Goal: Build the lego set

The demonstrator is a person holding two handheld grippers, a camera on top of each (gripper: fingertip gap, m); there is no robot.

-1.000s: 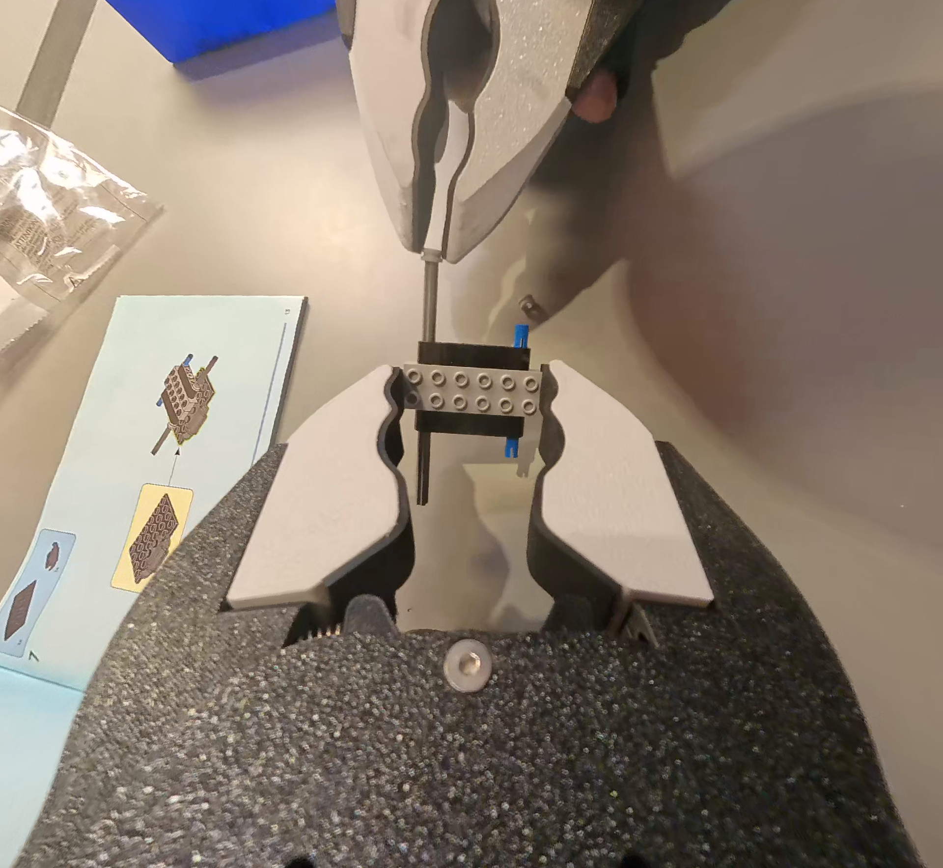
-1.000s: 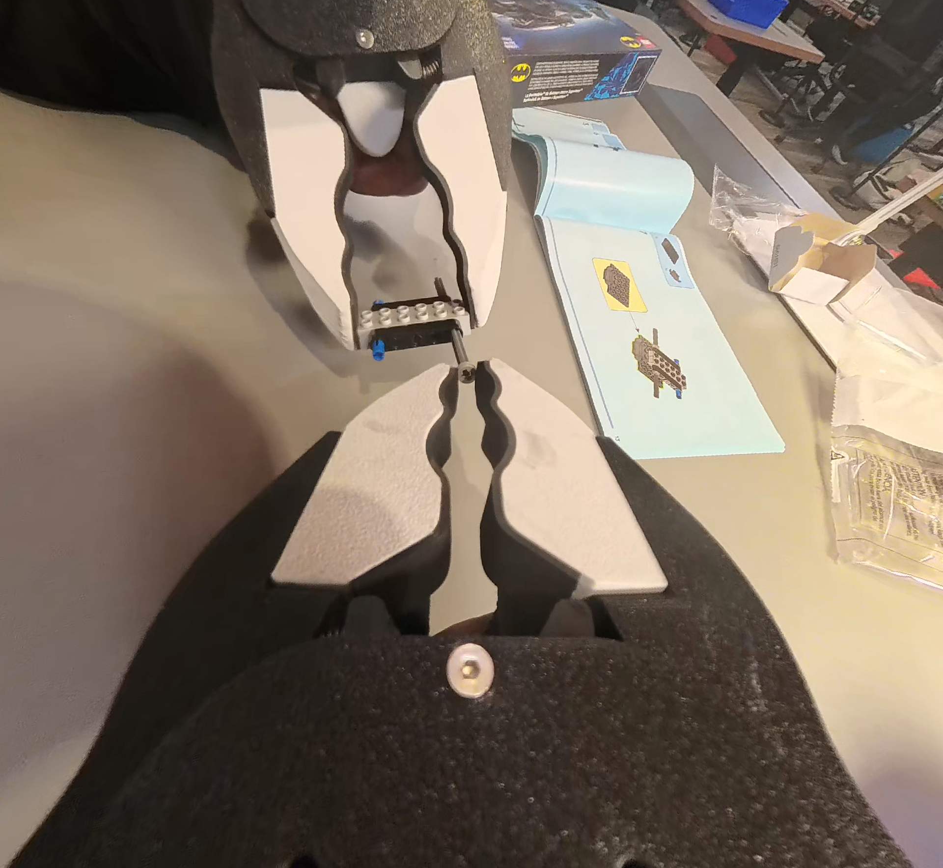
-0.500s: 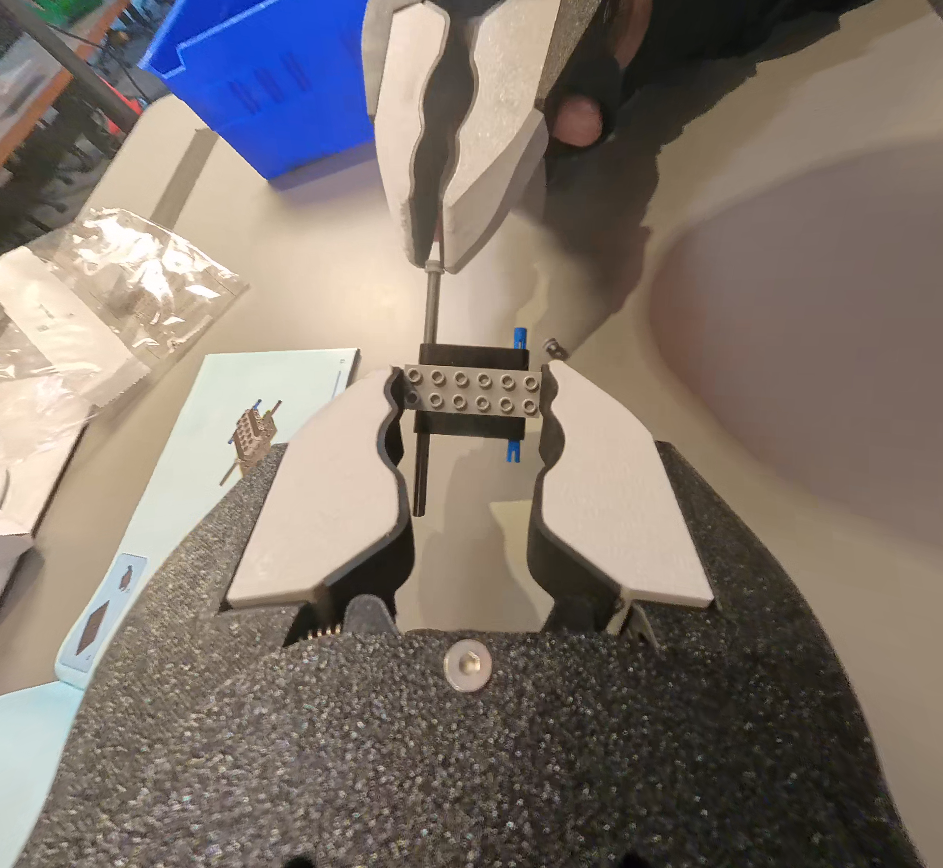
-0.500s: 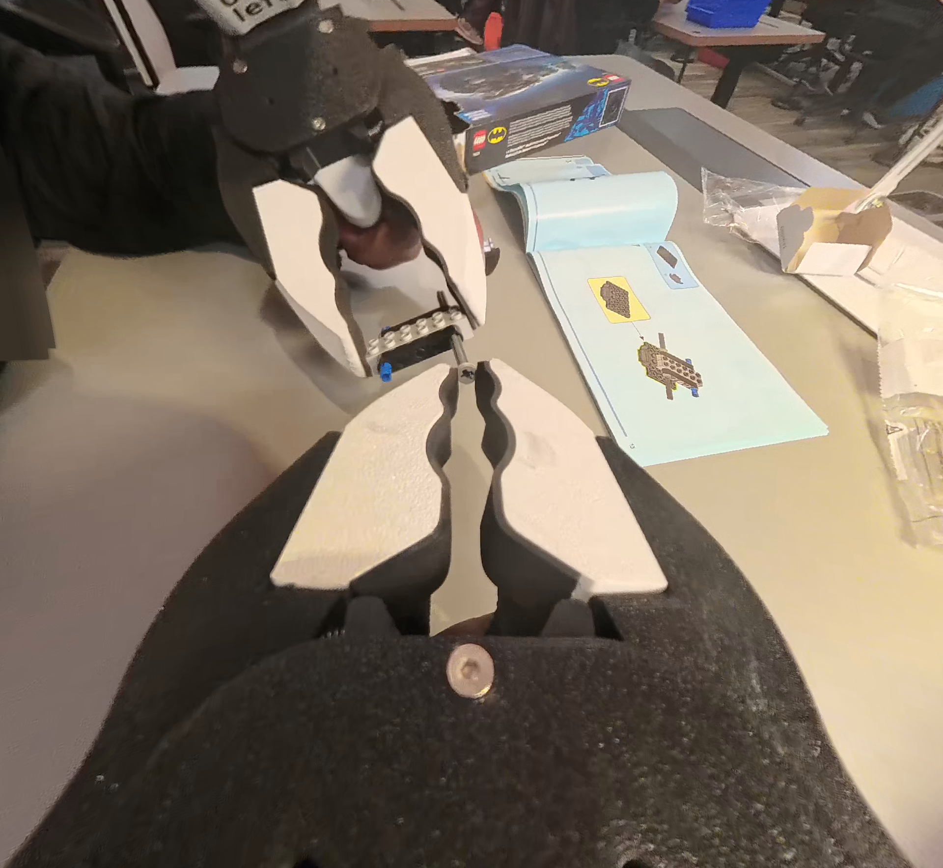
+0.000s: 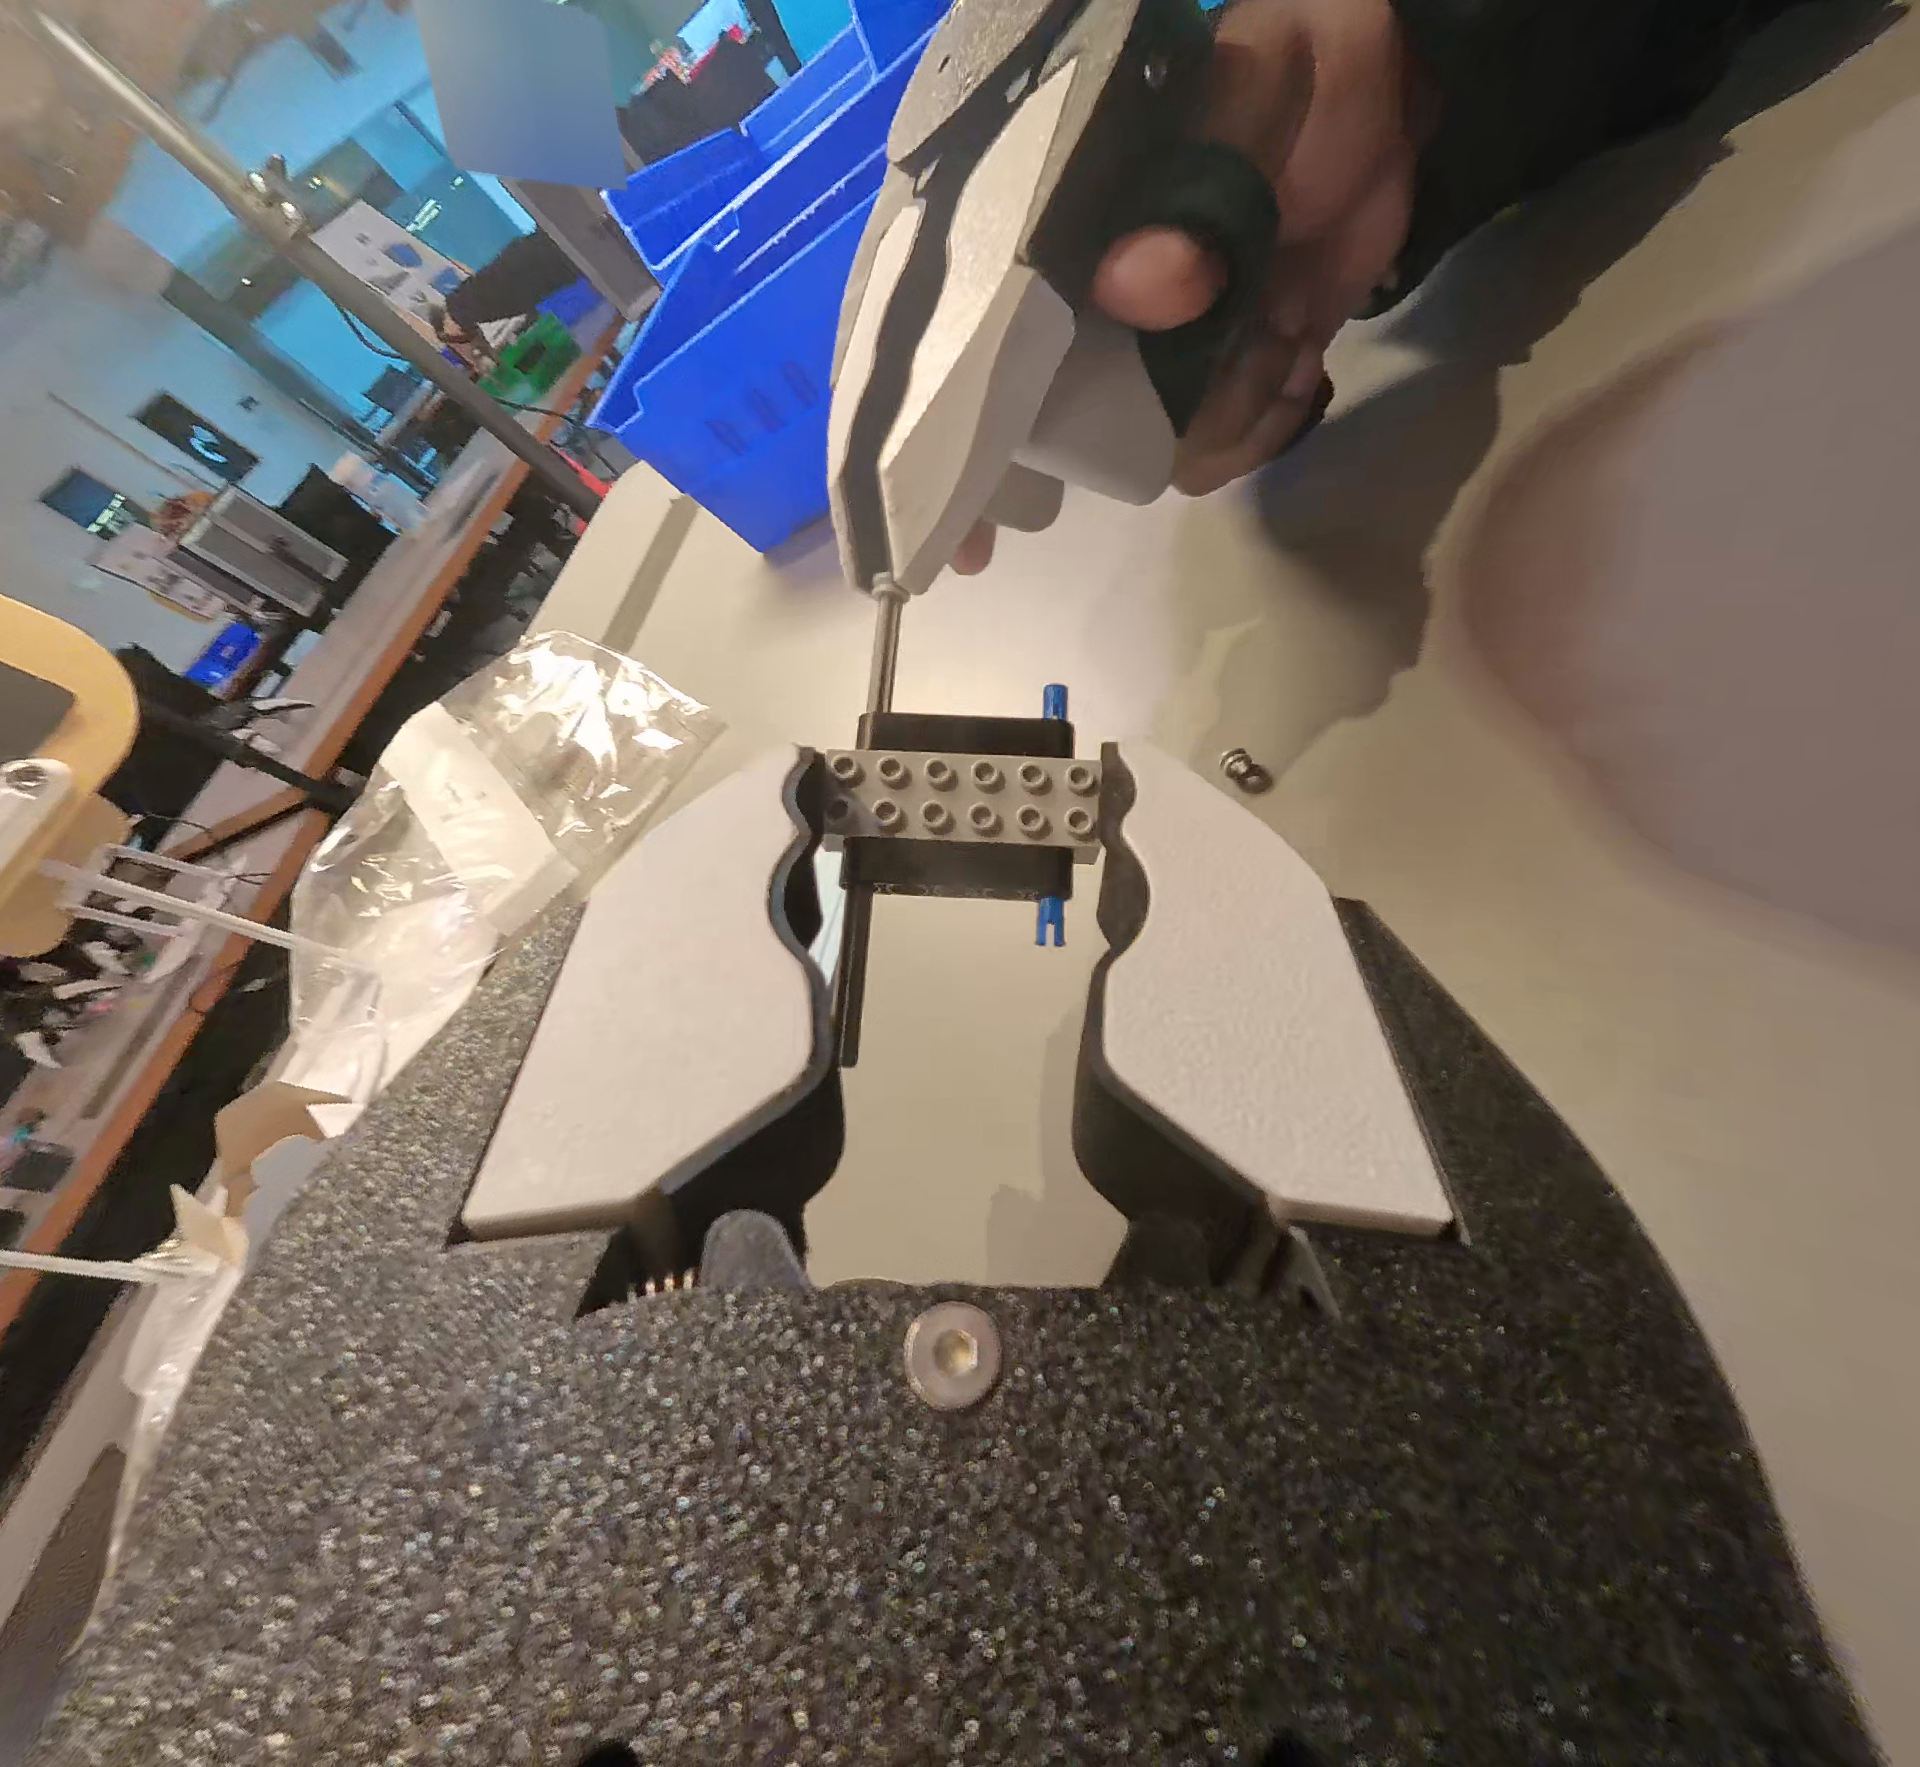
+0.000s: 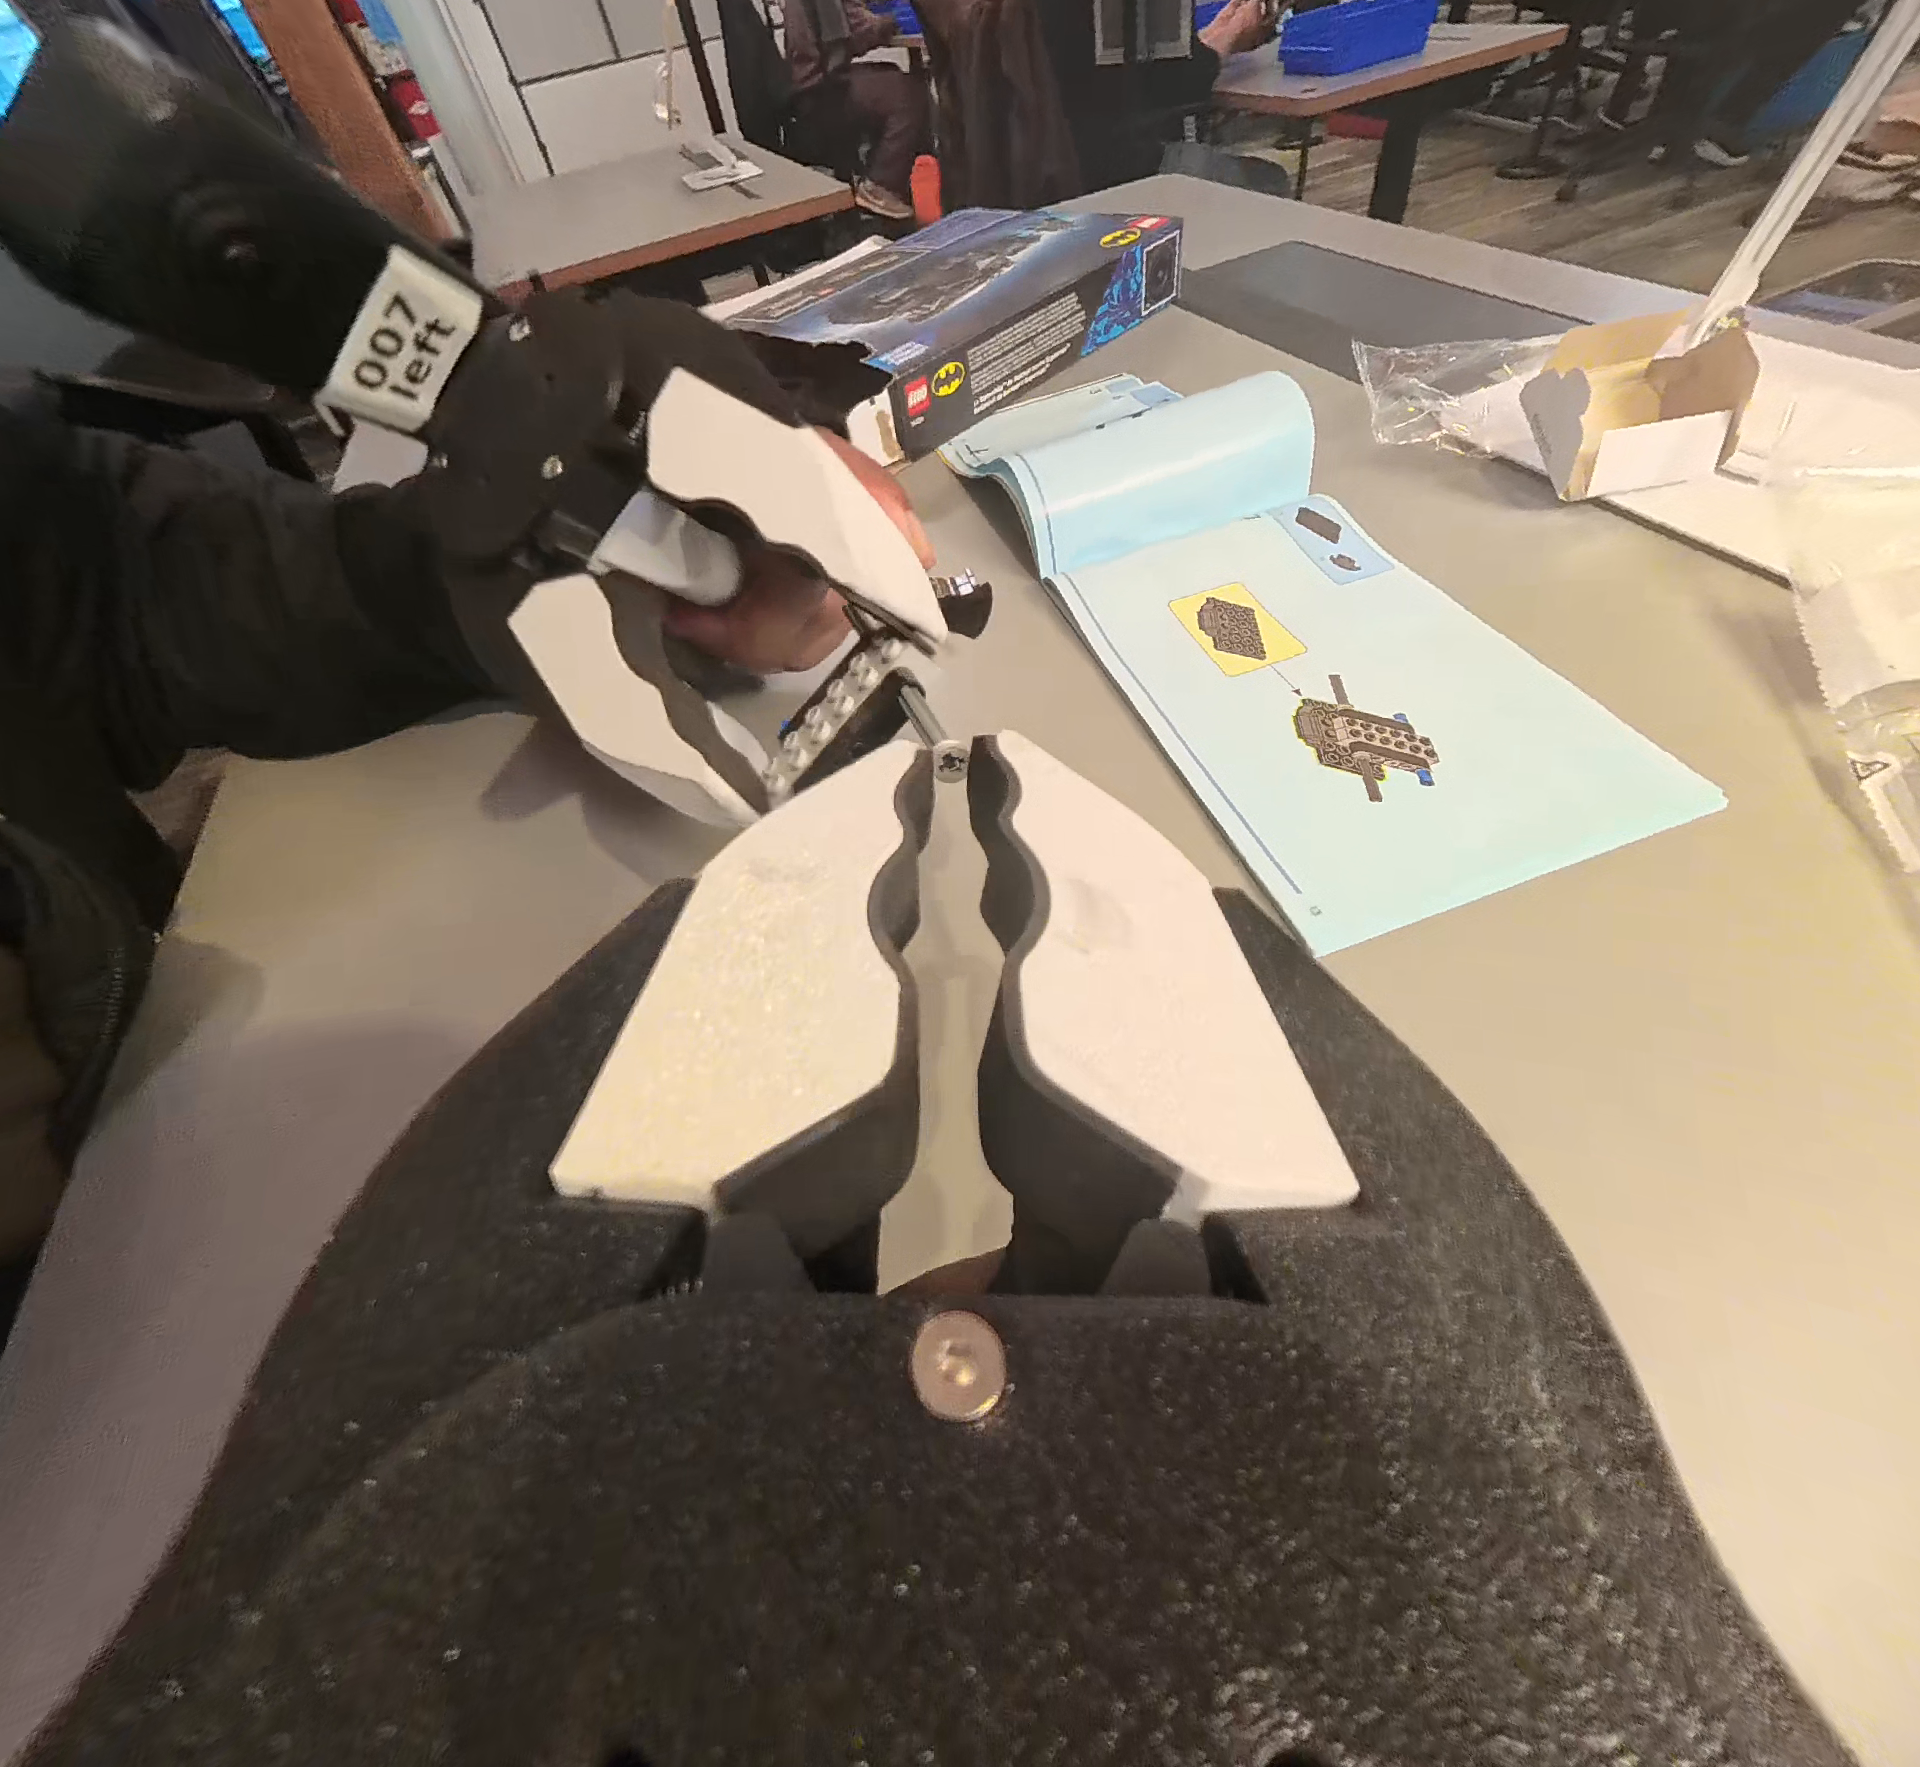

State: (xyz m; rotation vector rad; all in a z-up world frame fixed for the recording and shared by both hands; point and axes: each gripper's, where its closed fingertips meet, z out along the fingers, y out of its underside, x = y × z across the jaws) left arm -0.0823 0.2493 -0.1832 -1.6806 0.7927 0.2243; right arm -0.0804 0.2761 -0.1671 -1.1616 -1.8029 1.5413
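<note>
My left gripper (image 5: 961, 808) is shut on a small brick assembly: a grey studded plate (image 5: 961, 803) on a black brick (image 5: 961, 870) with a blue pin (image 5: 1051, 917) through it. Both pads press on the plate's ends. A grey axle (image 5: 885, 652) runs from the black brick's left side up to my right gripper (image 5: 883, 574). In the right wrist view my right gripper (image 6: 951, 761) is shut on the axle's end (image 6: 948, 759), and the assembly (image 6: 831, 730) hangs in the left gripper (image 6: 831, 678) just beyond it, above the table.
An open light-blue instruction booklet (image 6: 1382, 709) lies right of the grippers, a dark toy box (image 6: 997, 315) behind it. Clear plastic bags (image 5: 499, 782) and a small cardboard box (image 6: 1642, 408) lie on the grey table (image 6: 1558, 1146). A blue bin (image 5: 748, 367) stands behind. A small loose part (image 5: 1242, 767) lies nearby. Only a small space, under 4 cm, lies between the two pairs of fingers.
Both grippers have lifted and tilted together, so the views show more of the room. The plate assembly and the axle stay gripped as before.
</note>
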